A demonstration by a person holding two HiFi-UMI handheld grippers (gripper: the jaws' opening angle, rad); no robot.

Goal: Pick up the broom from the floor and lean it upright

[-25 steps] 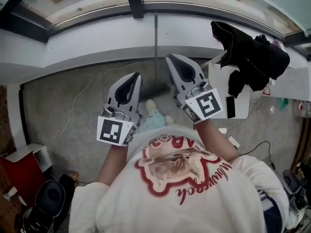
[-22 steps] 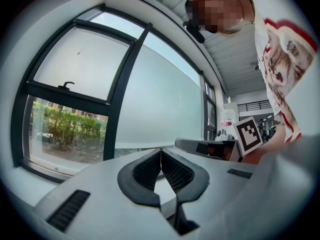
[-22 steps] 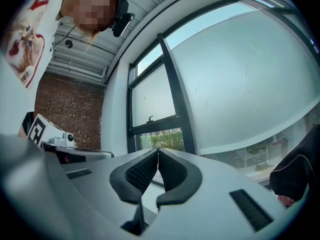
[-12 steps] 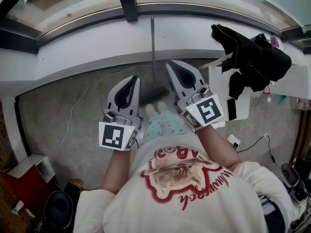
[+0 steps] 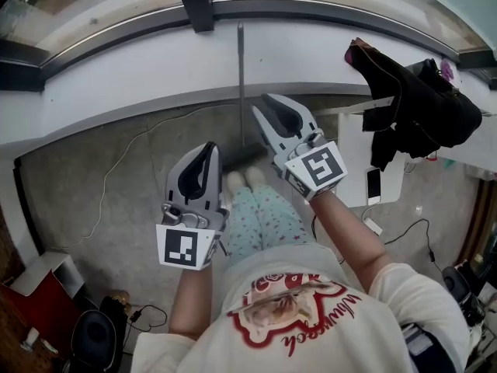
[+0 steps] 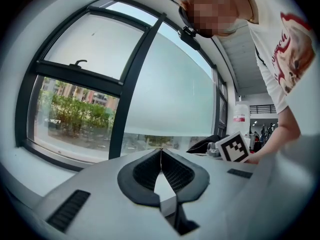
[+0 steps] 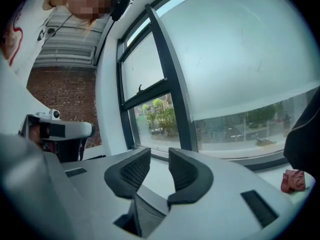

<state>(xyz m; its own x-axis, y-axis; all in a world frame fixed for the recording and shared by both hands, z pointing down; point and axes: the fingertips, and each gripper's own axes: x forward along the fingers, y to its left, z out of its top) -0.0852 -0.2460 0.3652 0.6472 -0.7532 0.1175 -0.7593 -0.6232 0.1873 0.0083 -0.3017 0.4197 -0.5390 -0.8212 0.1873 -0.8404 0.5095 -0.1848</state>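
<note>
The broom [image 5: 241, 68] stood upright against the window wall, upper centre; right gripper [image 5: 261, 102] just beside it, jaws opening, empty; left gripper [image 5: 210, 145] lower left, fingers together.

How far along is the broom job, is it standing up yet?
Done, it seems: the broom stands upright, handle against the white wall under the window. In hand: nothing; the right gripper is opening with nothing between its jaws, the left gripper is shut and empty. Left: probably only backing away.
</note>
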